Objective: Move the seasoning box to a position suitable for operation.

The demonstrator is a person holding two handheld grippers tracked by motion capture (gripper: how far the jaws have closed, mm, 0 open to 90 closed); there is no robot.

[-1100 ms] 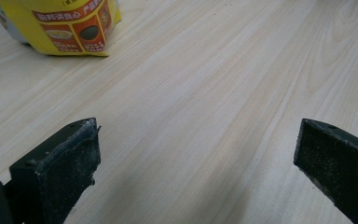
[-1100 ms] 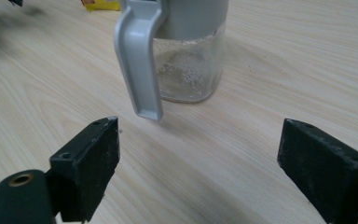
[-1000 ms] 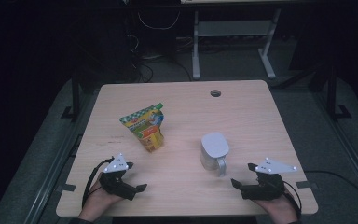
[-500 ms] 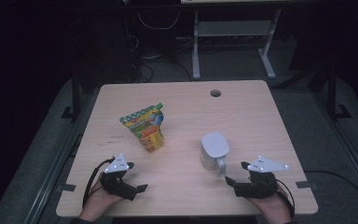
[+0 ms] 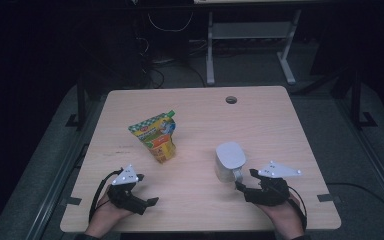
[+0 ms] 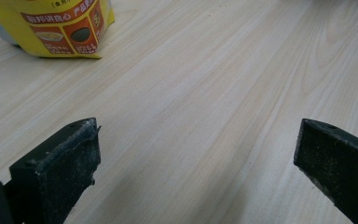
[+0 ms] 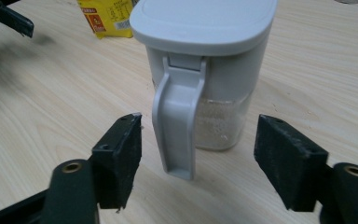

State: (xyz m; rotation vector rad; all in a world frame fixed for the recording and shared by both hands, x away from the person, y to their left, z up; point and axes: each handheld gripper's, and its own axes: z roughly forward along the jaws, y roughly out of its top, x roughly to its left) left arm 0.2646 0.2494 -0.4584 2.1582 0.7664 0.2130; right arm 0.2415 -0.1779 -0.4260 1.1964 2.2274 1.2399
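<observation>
Between closing right tongs (image 7: 198, 156), grey jug (image 7: 205, 70) handle, white grains inside

A wooden table (image 5: 280, 125) bears a snack pouch (image 5: 156, 136) and a lidded jug (image 5: 229, 161).

Matt grey plastic jug (image 7: 205, 60); glossy printed pouch (image 5: 156, 136); smooth pale wood-grain table (image 5: 280, 125).

- Table (image 5: 280, 130): light wood, with a round hole (image 5: 231, 100) near its far edge.
- Pouch (image 5: 156, 136): yellow and green, upright, left of the table's middle.
- Frame (image 5: 250, 35): white metal, on the floor beyond the table.
- Cables (image 5: 170, 25): dark tangle, far left of the frame.
</observation>
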